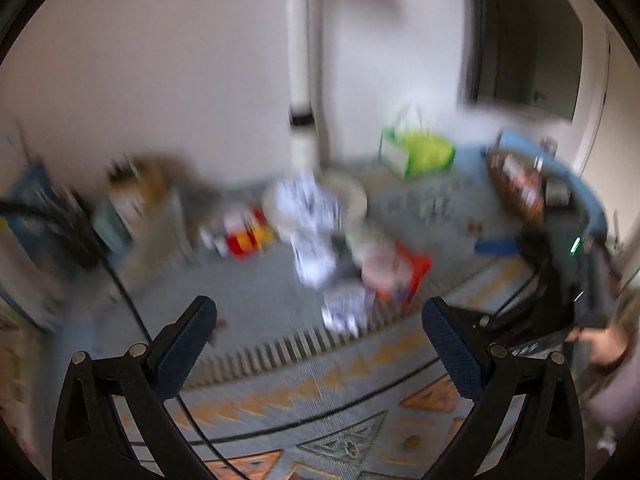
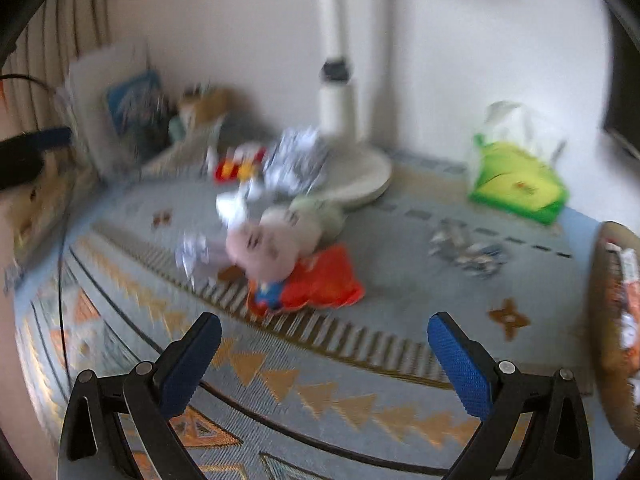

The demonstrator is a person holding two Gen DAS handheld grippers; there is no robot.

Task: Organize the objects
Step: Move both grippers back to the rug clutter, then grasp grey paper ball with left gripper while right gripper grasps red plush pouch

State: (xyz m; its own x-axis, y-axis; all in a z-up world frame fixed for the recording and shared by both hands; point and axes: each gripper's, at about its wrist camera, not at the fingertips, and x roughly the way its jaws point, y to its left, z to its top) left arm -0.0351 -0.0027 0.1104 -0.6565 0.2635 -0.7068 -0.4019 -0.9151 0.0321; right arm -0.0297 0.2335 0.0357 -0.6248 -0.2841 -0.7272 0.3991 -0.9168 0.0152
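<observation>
Toys and wrappers (image 2: 276, 236) heaped mid-rug (image 2: 360, 376), blurred, near white lamp base (image 2: 360, 176). Green bag (image 2: 516, 184) far right. Left gripper (image 1: 320, 332) and right gripper (image 2: 324, 344) fingers apart, empty, above rug.

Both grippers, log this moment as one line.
left gripper: open, empty | right gripper: open, empty | toy pile: on rug, untouched | views: blurred
</observation>
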